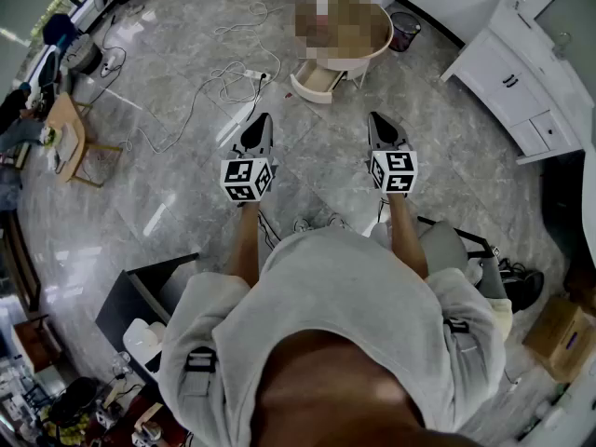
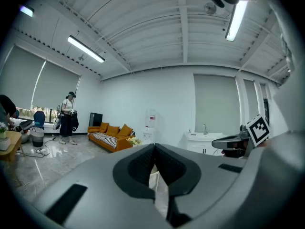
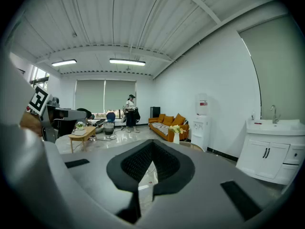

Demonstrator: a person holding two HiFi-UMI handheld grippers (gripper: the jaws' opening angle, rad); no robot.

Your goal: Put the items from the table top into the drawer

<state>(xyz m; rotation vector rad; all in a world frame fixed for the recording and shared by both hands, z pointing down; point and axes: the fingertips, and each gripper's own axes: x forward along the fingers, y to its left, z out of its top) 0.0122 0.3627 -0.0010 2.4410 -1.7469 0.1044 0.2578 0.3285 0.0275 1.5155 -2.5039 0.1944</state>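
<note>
Left gripper (image 1: 260,121) and right gripper (image 1: 377,119): fingers pressed together, nothing between them, both over the floor. Round surface (image 1: 386,40) well ahead, drawer (image 1: 315,84) open, flower vase (image 3: 176,133) on top.

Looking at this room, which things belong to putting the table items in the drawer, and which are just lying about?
For the job: round table, its open drawer, left gripper, right gripper, both shut and empty.

Lying about: power strip, waste bin, white cabinet, cardboard box, orange sofa.
</note>
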